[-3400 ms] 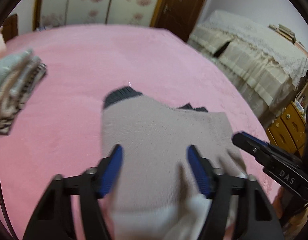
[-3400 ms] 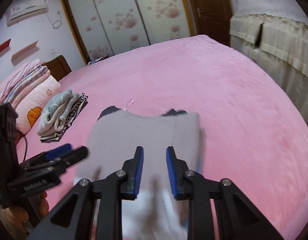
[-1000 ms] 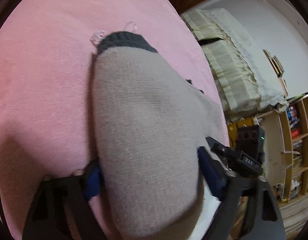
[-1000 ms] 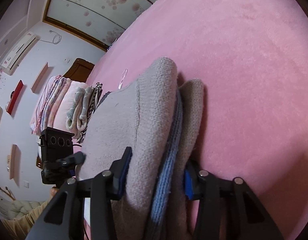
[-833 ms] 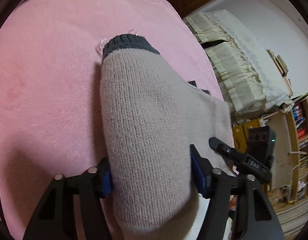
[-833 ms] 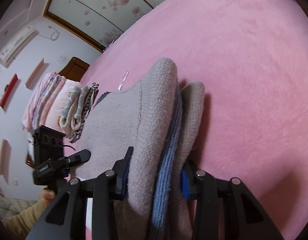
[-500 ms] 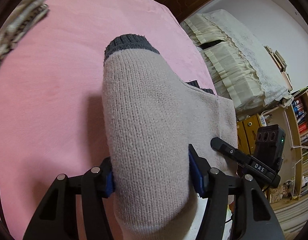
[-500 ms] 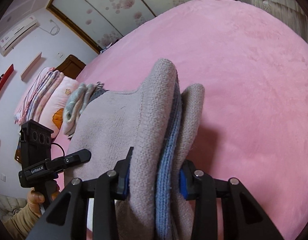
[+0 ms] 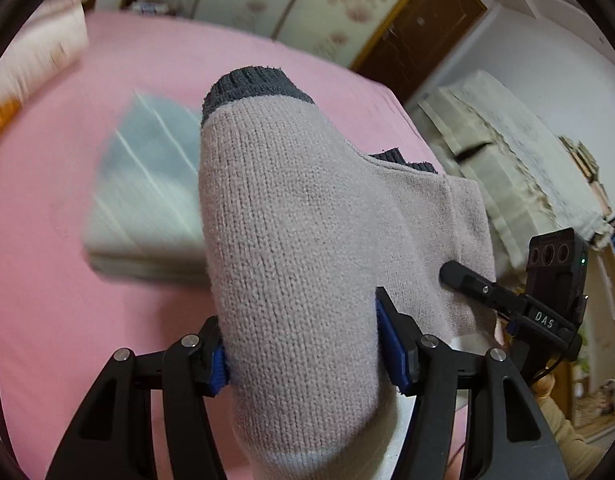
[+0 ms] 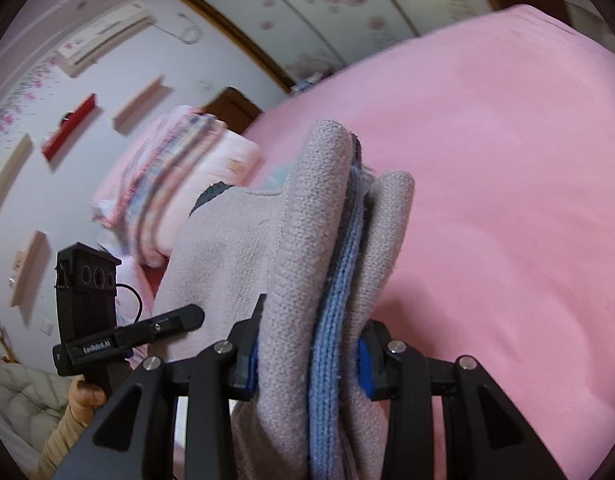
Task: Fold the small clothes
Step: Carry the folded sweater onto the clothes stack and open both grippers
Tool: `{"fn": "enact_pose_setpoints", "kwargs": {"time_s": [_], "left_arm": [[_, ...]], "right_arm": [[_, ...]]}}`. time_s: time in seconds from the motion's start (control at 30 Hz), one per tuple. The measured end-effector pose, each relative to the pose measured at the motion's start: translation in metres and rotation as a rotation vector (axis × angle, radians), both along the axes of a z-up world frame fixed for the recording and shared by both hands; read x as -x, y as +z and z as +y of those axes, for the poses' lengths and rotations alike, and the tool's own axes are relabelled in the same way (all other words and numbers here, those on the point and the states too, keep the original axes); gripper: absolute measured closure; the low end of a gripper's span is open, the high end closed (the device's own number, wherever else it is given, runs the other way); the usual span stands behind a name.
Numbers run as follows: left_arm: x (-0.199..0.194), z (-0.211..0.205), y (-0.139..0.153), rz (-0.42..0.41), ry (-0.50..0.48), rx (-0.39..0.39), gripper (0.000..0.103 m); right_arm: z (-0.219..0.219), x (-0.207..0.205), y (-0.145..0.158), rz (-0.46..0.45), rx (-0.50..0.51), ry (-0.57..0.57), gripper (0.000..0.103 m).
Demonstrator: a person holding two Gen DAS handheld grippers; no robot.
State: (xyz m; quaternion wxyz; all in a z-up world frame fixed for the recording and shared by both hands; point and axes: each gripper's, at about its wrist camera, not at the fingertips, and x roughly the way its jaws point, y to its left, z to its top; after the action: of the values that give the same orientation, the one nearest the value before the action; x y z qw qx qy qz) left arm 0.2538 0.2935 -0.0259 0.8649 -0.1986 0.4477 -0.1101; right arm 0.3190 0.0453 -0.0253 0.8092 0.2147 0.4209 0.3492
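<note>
A folded beige knit sweater [image 9: 299,248] with dark grey cuffs hangs in the air above the pink bed [image 9: 59,320]. My left gripper [image 9: 307,360] is shut on its thick left fold, blue pads pressed into both sides. My right gripper [image 10: 307,356] is shut on the sweater's [image 10: 307,240] other end, where beige layers sandwich a blue knit layer. Each gripper shows in the other's view: the right one [image 9: 467,280] at the sweater's far side, the left one [image 10: 175,322] held by a hand [image 10: 87,396].
A folded pale blue-and-white garment [image 9: 147,200] lies on the bed below and left of the sweater. Stacked pink bedding and pillows [image 10: 179,176] sit at the bed's head. A covered cream bed or sofa [image 9: 527,168] and a brown door [image 9: 419,24] stand beyond.
Both grippers have lifted the folded sweater off the bed and carried it toward the head of the bed. The folded pale garment and the pillows have come into view.
</note>
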Motion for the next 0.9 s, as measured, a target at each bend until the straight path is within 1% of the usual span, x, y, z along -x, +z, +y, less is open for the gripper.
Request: {"fn": "enact_pose_setpoints", "kwargs": {"time_s": [0.07,0.13,0.2,0.27,0.33,0.37,0.43,0.47,0.53,0.57,0.6,0.67,0.77,0.83,0.87,0.9], "left_arm": [[-0.026,0.04,0.021,-0.037,0.01,-0.058,0.043],[-0.049,0.071,0.031,-0.058,0.021,-0.092,0.043],[-0.079,0.104,0.033,-0.064,0.035,-0.106,0.042],[-0.105,0.128,0.026,-0.074,0.052,-0.118,0.041],[-0.131,0.147,0.007,-0.064,0.068,-0.101,0.041],[-0.149,0.149,-0.007,-0.051,0.086,-0.085,0.04],[-0.171,0.165,-0.042,-0.032,0.106,-0.045,0.04],[-0.185,0.17,-0.067,-0.014,0.116,-0.017,0.04],[-0.2,0.166,-0.107,0.03,0.125,0.011,0.039],[-0.207,0.165,-0.127,0.048,0.135,0.022,0.033],[-0.208,0.166,-0.139,0.021,0.148,0.054,0.029],[-0.206,0.167,-0.151,-0.045,0.164,0.11,0.022],[-0.209,0.167,-0.157,-0.072,0.149,0.089,0.017],[-0.21,0.169,-0.16,-0.078,0.146,0.095,0.015],[-0.21,0.171,-0.162,-0.081,0.15,0.1,0.012],[-0.21,0.174,-0.166,-0.083,0.16,0.1,0.007]], "right_arm": [[0.039,-0.028,0.011,-0.006,-0.047,0.002,0.066],[0.073,-0.055,0.017,-0.012,-0.078,-0.005,0.066],[0.106,-0.084,0.017,-0.015,-0.104,-0.026,0.066],[0.129,-0.106,0.009,-0.004,-0.124,-0.045,0.066],[0.15,-0.132,-0.009,0.028,-0.133,-0.07,0.066],[0.157,-0.143,-0.019,0.042,-0.136,-0.08,0.066],[0.167,-0.162,-0.041,0.056,-0.111,-0.098,0.066],[0.17,-0.173,-0.058,0.075,-0.094,-0.113,0.066],[0.171,-0.186,-0.081,0.099,-0.054,-0.137,0.066],[0.167,-0.193,-0.097,0.115,-0.036,-0.153,0.067],[0.161,-0.198,-0.109,0.127,-0.026,-0.169,0.067],[0.153,-0.205,-0.122,0.115,-0.021,-0.165,0.067],[0.15,-0.206,-0.125,0.071,-0.007,-0.149,0.067],[0.152,-0.204,-0.126,0.042,0.0,-0.148,0.067],[0.153,-0.2,-0.126,0.033,-0.001,-0.148,0.066],[0.155,-0.2,-0.127,0.024,0.001,-0.15,0.066]]}}
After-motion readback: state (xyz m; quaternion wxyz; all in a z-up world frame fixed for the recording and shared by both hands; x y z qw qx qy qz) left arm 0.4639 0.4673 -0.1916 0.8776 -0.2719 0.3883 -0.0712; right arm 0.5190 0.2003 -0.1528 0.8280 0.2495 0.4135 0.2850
